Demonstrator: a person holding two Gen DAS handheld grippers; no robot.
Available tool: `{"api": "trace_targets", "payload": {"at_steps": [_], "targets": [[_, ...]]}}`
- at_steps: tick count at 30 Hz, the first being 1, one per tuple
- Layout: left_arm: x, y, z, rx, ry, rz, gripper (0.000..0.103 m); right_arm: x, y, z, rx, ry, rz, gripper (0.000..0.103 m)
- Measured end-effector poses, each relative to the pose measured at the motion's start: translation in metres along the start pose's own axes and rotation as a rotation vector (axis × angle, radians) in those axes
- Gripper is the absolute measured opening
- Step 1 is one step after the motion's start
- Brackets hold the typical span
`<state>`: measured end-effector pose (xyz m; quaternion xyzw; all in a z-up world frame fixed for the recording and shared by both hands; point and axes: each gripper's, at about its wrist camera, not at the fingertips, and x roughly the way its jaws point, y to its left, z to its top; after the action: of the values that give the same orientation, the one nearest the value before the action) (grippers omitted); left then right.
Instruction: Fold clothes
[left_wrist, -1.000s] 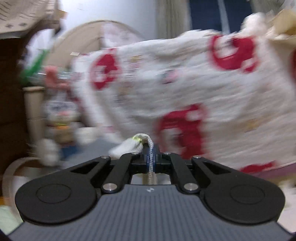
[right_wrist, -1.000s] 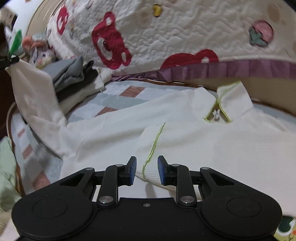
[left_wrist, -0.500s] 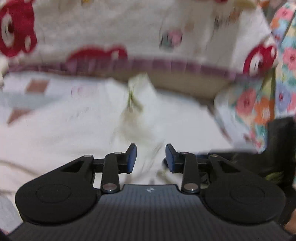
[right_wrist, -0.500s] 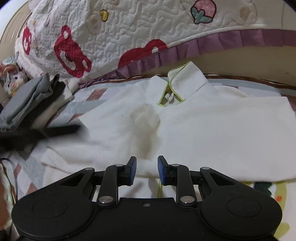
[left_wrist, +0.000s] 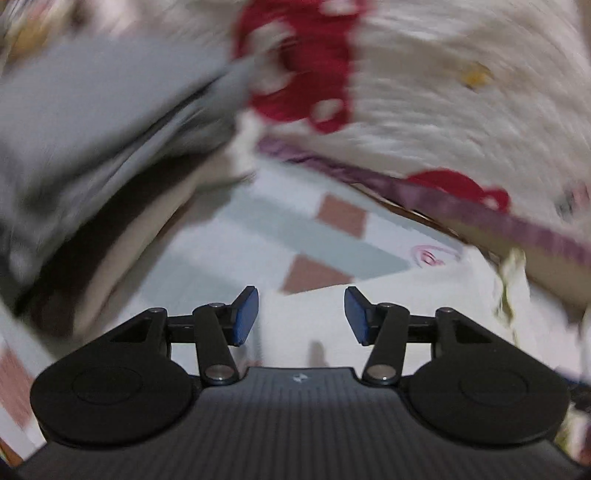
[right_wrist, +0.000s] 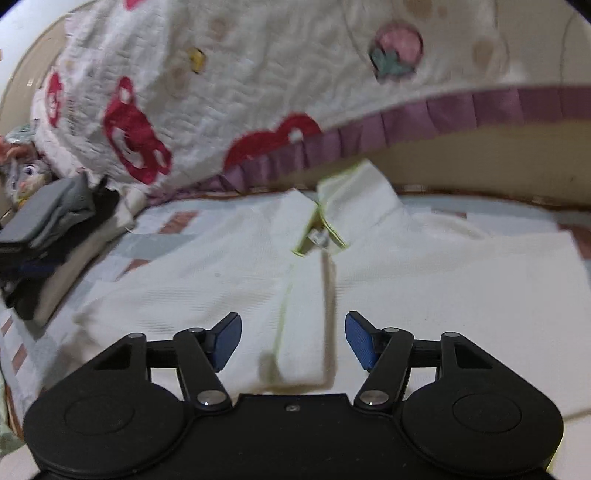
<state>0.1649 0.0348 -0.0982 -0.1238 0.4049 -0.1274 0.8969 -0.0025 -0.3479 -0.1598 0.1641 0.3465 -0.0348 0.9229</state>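
Nearest in the right wrist view, the right gripper (right_wrist: 293, 341) stands with its fingers (right_wrist: 360, 345) spread; they have just been opening, and the folded-in sleeve of the white shirt (right_wrist: 424, 288) lies under the gap, not pinched by either pad. The shirt lies flat on the patchwork bed cover (right_wrist: 155, 236), its green-edged collar (right_wrist: 328, 218) pointing away. The left gripper (left_wrist: 301, 319) is also released, its fingers (left_wrist: 245, 314) having just been opening with nothing between them, only white cloth and bed cover below. To the left, a stack of folded grey and dark clothes (right_wrist: 51, 236) sits beside the shirt; in the blurred left wrist view this stack (left_wrist: 92, 140) looms large and close. Beyond, a white quilt with red bears (right_wrist: 207, 96) and a purple frill hangs over the far edge of the bed. Only the right view shows the whole shirt; the left catches just a blurred bit of its collar (left_wrist: 511, 284).
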Motion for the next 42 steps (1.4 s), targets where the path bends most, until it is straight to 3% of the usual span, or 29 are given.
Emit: {"api": "trace_targets", "payload": {"at_steps": [3, 5, 6, 7, 8, 10, 13, 16, 18, 20, 23, 29, 32, 33, 34, 37, 41, 42], "targets": [[0.008, 0.025, -0.005, -0.071, 0.026, -0.008, 0.051, 0.029, -0.013, 0.008, 0.044, 0.018, 0.003, 0.067], [0.013, 0.033, -0.011, -0.088, 0.038, 0.005, 0.051, 0.044, -0.016, 0.011, 0.051, 0.027, 0.060, 0.064], [0.015, 0.037, -0.014, -0.094, 0.045, 0.010, 0.051, 0.051, -0.015, 0.011, 0.037, 0.037, 0.108, 0.034], [0.017, 0.039, -0.016, -0.097, 0.046, 0.008, 0.051, 0.056, -0.012, 0.012, -0.001, 0.053, 0.158, 0.015], [0.018, 0.040, -0.018, -0.098, 0.046, 0.006, 0.051, 0.056, -0.008, 0.014, -0.030, 0.045, 0.161, 0.009], [0.016, 0.040, -0.019, -0.082, 0.029, -0.002, 0.051, 0.052, -0.001, 0.019, -0.081, 0.018, 0.172, 0.009], [0.012, 0.035, -0.020, -0.051, -0.002, -0.029, 0.051, 0.010, 0.004, 0.041, -0.087, -0.133, 0.183, 0.009], [0.012, 0.024, -0.016, -0.029, -0.028, -0.079, 0.051, -0.043, -0.003, 0.062, -0.085, -0.292, 0.123, 0.009], [0.013, 0.015, -0.015, -0.003, -0.027, -0.120, 0.051, -0.059, -0.014, 0.066, -0.093, -0.325, 0.046, 0.009], [0.016, 0.004, -0.016, 0.040, 0.007, -0.153, 0.051, -0.051, -0.027, 0.060, -0.123, -0.264, -0.057, 0.009], [0.020, -0.019, -0.027, 0.182, 0.080, -0.169, 0.052, -0.034, -0.041, 0.045, -0.156, -0.174, -0.165, 0.009], [0.001, -0.044, -0.088, 0.555, 0.203, -0.123, 0.059, -0.009, -0.048, 0.029, -0.142, -0.099, -0.204, 0.009], [0.011, -0.050, -0.097, 0.601, 0.179, -0.034, 0.059, -0.006, -0.046, 0.042, -0.146, -0.111, -0.182, 0.009], [0.012, -0.045, -0.096, 0.549, 0.175, -0.041, 0.058, -0.009, -0.045, 0.046, -0.141, -0.120, -0.171, 0.009], [0.013, -0.041, -0.094, 0.498, 0.171, -0.049, 0.056, -0.011, -0.044, 0.050, -0.132, -0.133, -0.157, 0.009], [0.009, -0.033, -0.089, 0.425, 0.147, -0.038, 0.010, -0.027, -0.046, 0.067, -0.080, -0.181, -0.115, 0.009], [-0.007, -0.039, -0.088, 0.423, 0.072, 0.015, 0.008, -0.046, -0.049, 0.069, -0.088, -0.188, -0.215, 0.009], [-0.007, -0.050, -0.094, 0.490, 0.055, 0.056, 0.008, -0.048, -0.052, 0.065, -0.094, -0.180, -0.241, 0.009]]}}
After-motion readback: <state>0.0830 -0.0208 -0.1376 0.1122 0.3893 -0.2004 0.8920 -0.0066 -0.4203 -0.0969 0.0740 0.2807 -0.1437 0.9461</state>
